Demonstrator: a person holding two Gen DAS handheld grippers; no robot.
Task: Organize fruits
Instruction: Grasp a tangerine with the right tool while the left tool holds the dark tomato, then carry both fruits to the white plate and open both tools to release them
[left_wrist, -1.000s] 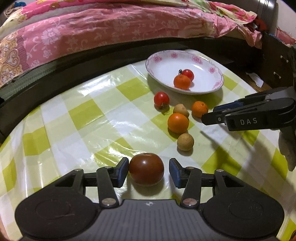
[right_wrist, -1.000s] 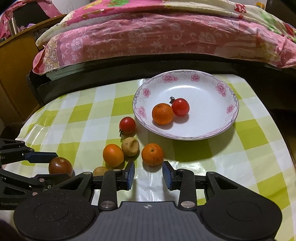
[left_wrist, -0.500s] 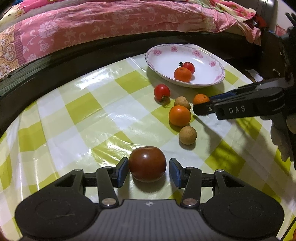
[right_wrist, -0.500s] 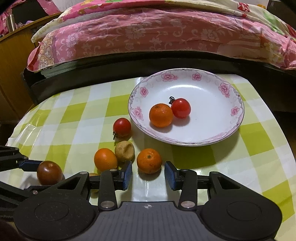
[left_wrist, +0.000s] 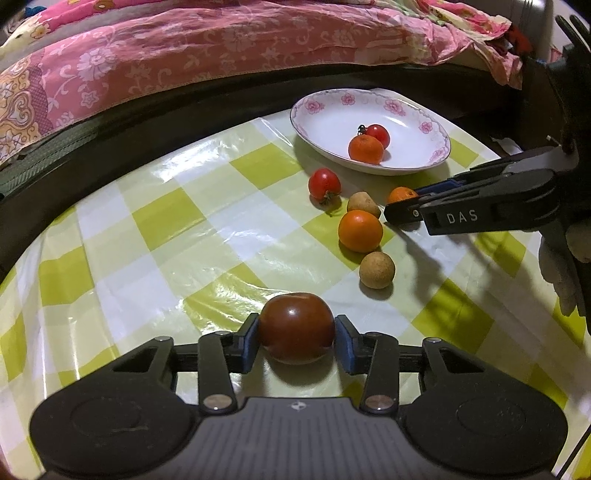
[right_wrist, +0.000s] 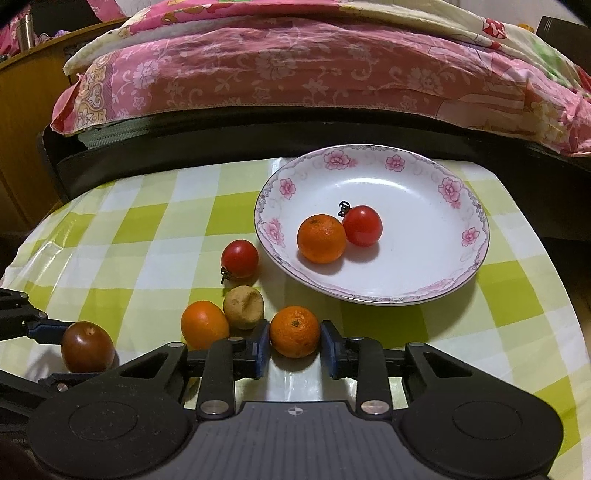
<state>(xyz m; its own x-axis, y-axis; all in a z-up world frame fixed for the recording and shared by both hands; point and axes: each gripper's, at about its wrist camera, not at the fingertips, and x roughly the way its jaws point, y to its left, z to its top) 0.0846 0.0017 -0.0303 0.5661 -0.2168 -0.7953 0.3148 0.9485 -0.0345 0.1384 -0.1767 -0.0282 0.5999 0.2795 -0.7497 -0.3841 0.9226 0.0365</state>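
My left gripper (left_wrist: 297, 341) is closing, and its blue pads touch both sides of a dark red-brown tomato (left_wrist: 295, 326) resting on the checked cloth. My right gripper (right_wrist: 294, 345) is also closing, with a small orange (right_wrist: 294, 330) pressed between its pads just in front of the flowered plate (right_wrist: 465, 273). In the plate lie an orange (right_wrist: 321, 238) and a red cherry tomato (right_wrist: 362, 225). Loose on the cloth are another red tomato (right_wrist: 239, 258), a tan fruit (right_wrist: 243, 302), a bigger orange (right_wrist: 204, 325) and a round tan fruit (left_wrist: 376, 269).
A bed with a pink flowered quilt (right_wrist: 295, 66) and its dark frame (right_wrist: 221, 136) run along the far side of the table. A wooden cabinet (right_wrist: 22, 110) stands at the left. The cloth drops off at the right edge behind the plate.
The left jaws have closed in onto the dark tomato. The right gripper slid forward around the small orange and its jaws closed on it.
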